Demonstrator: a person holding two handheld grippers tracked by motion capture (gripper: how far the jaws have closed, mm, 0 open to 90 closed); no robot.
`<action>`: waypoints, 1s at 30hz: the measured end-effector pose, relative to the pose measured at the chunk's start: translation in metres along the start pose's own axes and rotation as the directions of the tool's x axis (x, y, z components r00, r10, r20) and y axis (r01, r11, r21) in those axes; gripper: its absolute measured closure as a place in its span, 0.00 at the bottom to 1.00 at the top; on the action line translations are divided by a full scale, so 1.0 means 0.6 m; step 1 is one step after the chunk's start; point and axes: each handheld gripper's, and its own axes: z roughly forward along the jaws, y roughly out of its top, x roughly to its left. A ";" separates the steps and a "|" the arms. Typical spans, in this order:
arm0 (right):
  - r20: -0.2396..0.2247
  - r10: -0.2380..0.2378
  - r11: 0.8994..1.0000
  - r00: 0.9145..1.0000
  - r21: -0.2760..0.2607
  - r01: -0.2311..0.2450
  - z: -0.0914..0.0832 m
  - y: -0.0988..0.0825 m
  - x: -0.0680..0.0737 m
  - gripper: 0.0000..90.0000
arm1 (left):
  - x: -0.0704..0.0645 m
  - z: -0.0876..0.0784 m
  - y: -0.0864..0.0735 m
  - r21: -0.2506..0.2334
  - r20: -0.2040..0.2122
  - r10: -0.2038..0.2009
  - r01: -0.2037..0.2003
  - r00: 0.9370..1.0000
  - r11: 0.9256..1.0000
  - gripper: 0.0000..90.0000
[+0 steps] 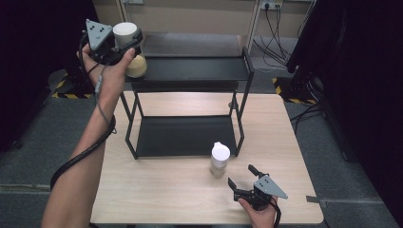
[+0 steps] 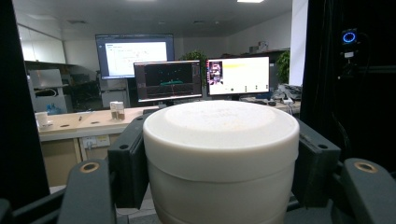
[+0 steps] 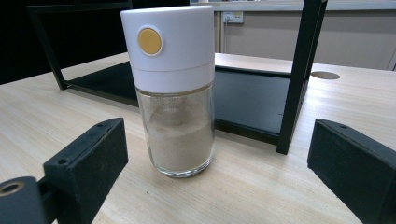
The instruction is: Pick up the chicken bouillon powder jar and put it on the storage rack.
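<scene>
Clamped at its rigid white cap by the left gripper (image 1: 124,47), a rounded, slippery-looking cream jar (image 1: 135,65) is held high beside the black metal shelf (image 1: 190,69), likely light, while the right gripper (image 1: 243,178) is spread.

Two grippers are in use — the left gripper (image 1: 124,40) and the right gripper (image 1: 241,176). Two white-capped jars: one held jar (image 1: 127,38) raised at the rack's top shelf, one standing jar (image 1: 220,159) (tan powder inside) on the one table (image 1: 157,190). One black two-shelf rack (image 1: 190,95) — two shelves.
</scene>
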 end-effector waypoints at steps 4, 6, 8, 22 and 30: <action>-0.003 0.002 1.000 1.000 0.000 -0.002 0.000 0.000 -0.001 0.06 | 0.001 0.007 -0.003 0.005 -0.002 -0.005 0.005 1.000 1.000 0.37; -0.002 0.001 1.000 1.000 -0.001 -0.001 0.000 0.000 -0.001 0.06 | 0.002 0.010 -0.004 0.007 0.002 -0.010 0.010 1.000 1.000 0.37; -0.002 -0.002 1.000 1.000 0.000 0.002 0.000 0.000 -0.001 0.06 | 0.003 0.012 -0.006 0.009 0.006 -0.014 0.014 1.000 1.000 0.37; -0.005 -0.004 1.000 1.000 0.001 0.004 0.000 0.000 -0.001 0.06 | 0.008 0.023 -0.004 0.027 0.013 -0.010 0.009 1.000 1.000 0.37; -0.005 -0.006 1.000 1.000 0.001 0.006 0.000 0.000 -0.001 0.06 | 0.014 0.028 -0.006 0.024 0.021 -0.028 0.028 0.999 0.999 0.35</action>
